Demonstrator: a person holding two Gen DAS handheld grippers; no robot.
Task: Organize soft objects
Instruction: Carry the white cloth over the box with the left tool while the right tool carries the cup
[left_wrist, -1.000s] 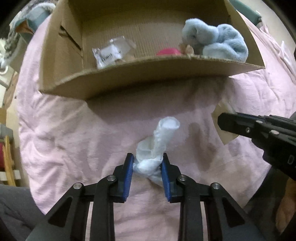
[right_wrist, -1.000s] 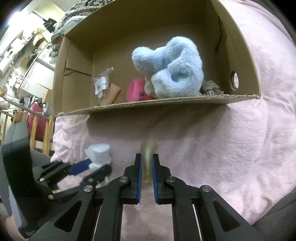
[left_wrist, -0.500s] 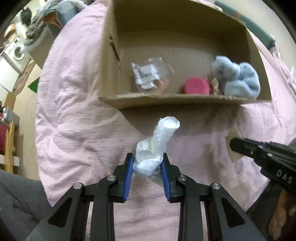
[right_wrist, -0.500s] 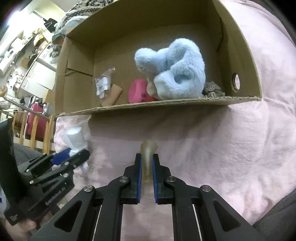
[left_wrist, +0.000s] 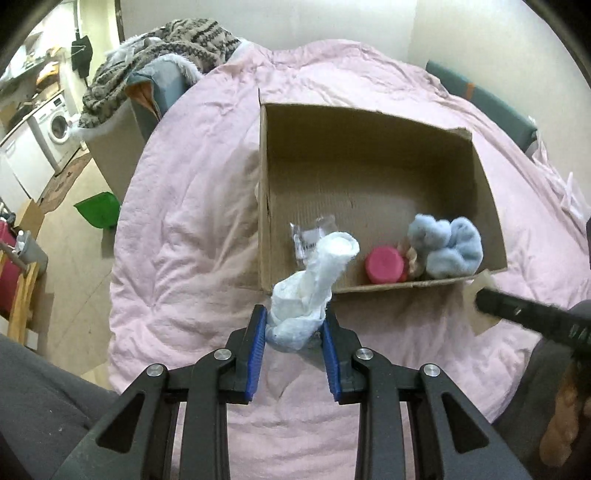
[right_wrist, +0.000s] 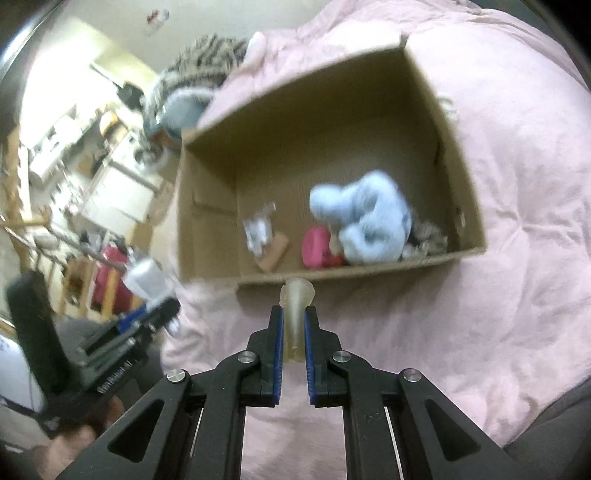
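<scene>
Both wrist views look steeply down at the cardboard box (left_wrist: 373, 192) (right_wrist: 424, 147) from its near side, the left view from further left; each shows the box interior.

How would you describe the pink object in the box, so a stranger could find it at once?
On the pink bedcover stands an open cardboard box. Along its near wall, the pink round object lies between a clear plastic packet and a fluffy light-blue toy. It alone is bright pink and smooth.
</scene>
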